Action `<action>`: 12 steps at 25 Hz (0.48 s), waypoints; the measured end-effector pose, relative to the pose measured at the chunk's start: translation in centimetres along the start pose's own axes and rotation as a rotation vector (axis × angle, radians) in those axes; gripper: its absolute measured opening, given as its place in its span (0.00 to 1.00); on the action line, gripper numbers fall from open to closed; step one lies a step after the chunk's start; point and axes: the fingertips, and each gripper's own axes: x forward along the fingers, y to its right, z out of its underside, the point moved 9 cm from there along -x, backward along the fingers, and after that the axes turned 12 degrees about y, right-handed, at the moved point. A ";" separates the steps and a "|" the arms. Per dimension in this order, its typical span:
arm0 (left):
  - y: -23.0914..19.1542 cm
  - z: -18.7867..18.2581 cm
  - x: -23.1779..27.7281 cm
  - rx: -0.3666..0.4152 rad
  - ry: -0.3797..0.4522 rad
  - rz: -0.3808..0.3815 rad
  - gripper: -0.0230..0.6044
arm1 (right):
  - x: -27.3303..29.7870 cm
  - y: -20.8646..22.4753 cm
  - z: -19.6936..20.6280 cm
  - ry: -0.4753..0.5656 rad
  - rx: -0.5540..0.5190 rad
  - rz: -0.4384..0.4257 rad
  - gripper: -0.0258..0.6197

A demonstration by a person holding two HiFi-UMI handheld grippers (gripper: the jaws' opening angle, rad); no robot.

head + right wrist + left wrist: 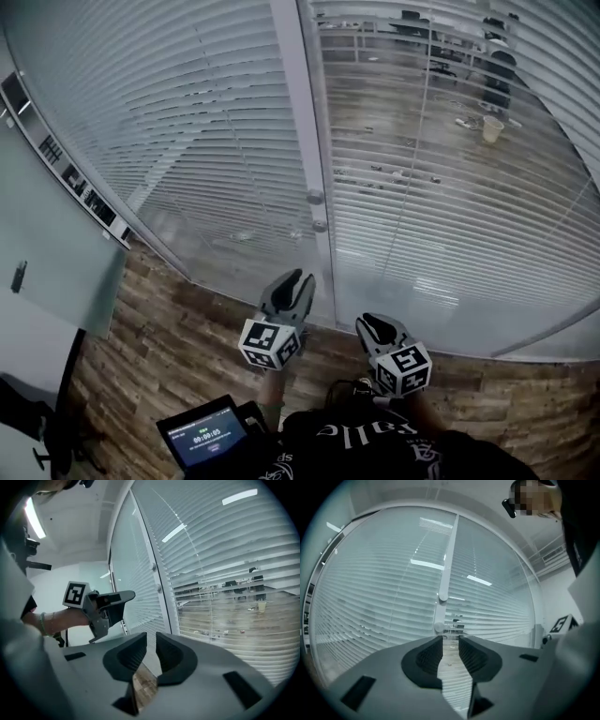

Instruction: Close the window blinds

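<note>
The blinds (pixel 450 197) hung behind glass in front of the person, split into two panes by a pale upright post (pixel 292 112). In the right pane the slats lay flat enough that a room beyond showed between them, with desks and a pale cup (pixel 493 129). In the left pane (pixel 178 131) the slats looked whiter and let far less through. Two small round knobs (pixel 316 198) sat one above the other on the post.

Both claws were held low in front of the post, short of the glass and apart from each other. The left claw (pixel 298 277) pointed toward the post, its jaws parted by a narrow gap with nothing between them; only slats and the lower knob showed beyond the gap. The right claw (pixel 371 322), just to its right, was likewise narrowly parted and empty, and its own view looked past the jaws at the right pane's slats. Below them ran a wood-plank floor (pixel 159 356), and a small lit screen (pixel 204 436) sat close to the person's body.
</note>
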 end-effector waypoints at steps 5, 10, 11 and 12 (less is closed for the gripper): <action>-1.5 -0.4 5.7 0.300 -0.079 -0.004 0.30 | 1.1 2.7 -0.2 -0.034 -0.010 -0.081 0.15; -1.4 0.2 9.2 0.834 -0.285 0.129 0.31 | 1.8 3.6 0.4 -0.054 -0.005 -0.137 0.15; -1.6 0.1 9.8 0.885 -0.301 0.145 0.31 | 2.0 3.7 0.3 -0.059 -0.004 -0.143 0.15; -1.8 0.1 10.5 0.925 -0.311 0.155 0.31 | 2.1 3.9 0.3 -0.064 -0.004 -0.146 0.15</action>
